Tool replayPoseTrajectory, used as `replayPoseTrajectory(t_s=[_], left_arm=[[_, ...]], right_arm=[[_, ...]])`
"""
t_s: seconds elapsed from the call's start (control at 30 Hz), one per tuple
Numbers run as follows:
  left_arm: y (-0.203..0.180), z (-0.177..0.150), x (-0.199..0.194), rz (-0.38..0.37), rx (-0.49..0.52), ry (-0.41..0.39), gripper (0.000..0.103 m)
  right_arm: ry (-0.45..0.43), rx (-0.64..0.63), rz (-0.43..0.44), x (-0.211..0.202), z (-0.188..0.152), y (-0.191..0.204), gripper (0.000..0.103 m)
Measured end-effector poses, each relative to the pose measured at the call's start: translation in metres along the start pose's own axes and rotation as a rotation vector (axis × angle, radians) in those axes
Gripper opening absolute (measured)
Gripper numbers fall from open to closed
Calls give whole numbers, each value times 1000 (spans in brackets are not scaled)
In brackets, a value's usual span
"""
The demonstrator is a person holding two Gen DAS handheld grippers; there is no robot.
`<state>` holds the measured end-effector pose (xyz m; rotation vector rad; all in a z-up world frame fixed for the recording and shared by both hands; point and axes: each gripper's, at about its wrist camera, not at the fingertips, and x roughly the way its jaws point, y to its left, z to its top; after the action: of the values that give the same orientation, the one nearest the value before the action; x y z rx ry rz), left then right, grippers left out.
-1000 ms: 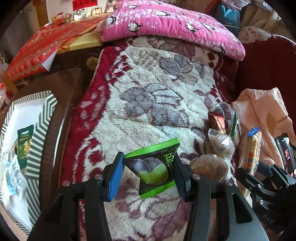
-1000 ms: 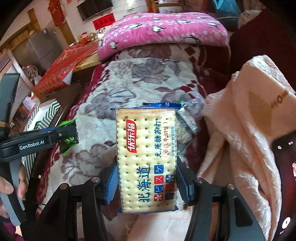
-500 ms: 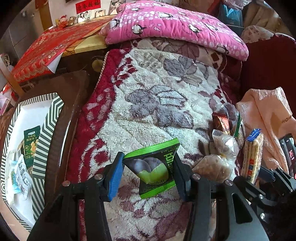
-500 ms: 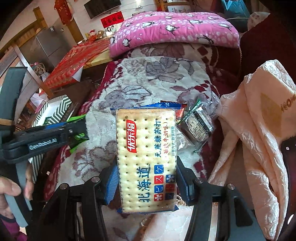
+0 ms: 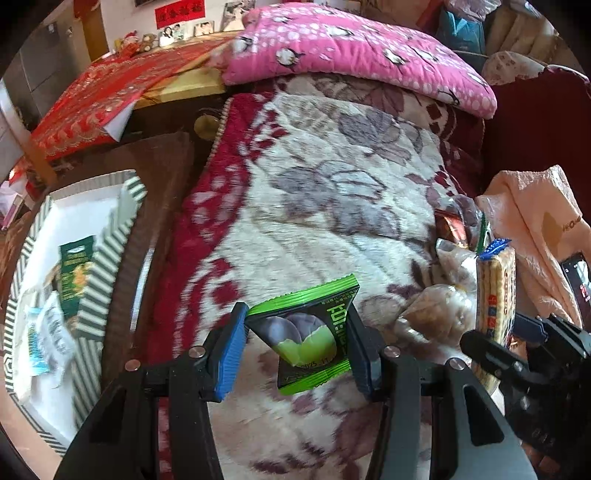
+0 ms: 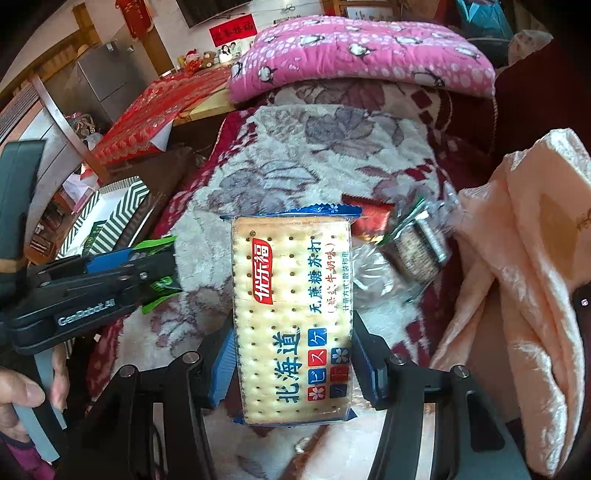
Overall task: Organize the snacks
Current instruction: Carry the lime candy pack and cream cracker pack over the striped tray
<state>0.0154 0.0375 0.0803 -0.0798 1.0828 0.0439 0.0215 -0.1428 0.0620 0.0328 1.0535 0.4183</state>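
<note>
Both loads carried leftward since a second ago: striped box (image 5: 110,266) now nearer. Left hand-held gripper (image 5: 295,354) pinching green snack packet (image 5: 310,336); right hand-held gripper (image 6: 291,369) pinching cracker pack (image 6: 291,317), above floral blanket (image 5: 314,192). Likely box-bound.

Floral plush blanket (image 5: 325,192) covers sofa, pink penguin pillow (image 5: 354,48) at far end. Red tablecloth (image 6: 159,110) on table beyond, grey fridge (image 6: 99,77), red wall banner (image 6: 232,29). Daylight.
</note>
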Motion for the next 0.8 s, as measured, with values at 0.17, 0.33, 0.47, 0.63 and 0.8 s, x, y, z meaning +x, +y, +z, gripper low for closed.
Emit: replayPoseTrajectory(t_s=[0.17, 0.33, 0.47, 0.63, 0.8], left_arm=[[26, -7, -12, 21, -24, -17, 49], [51, -11, -27, 49, -47, -50, 49], [71, -13, -37, 62, -76, -67, 49], [97, -15, -51, 81, -112, -88, 49], [122, -16, -61, 109, -151, -104, 49]], right_arm=[[17, -9, 29, 4, 6, 21, 59], [28, -52, 40, 7, 10, 47, 59], [34, -79, 51, 9, 17, 66, 59], [39, -109, 79, 11, 24, 90, 59], [34, -165, 93, 11, 31, 118, 59]])
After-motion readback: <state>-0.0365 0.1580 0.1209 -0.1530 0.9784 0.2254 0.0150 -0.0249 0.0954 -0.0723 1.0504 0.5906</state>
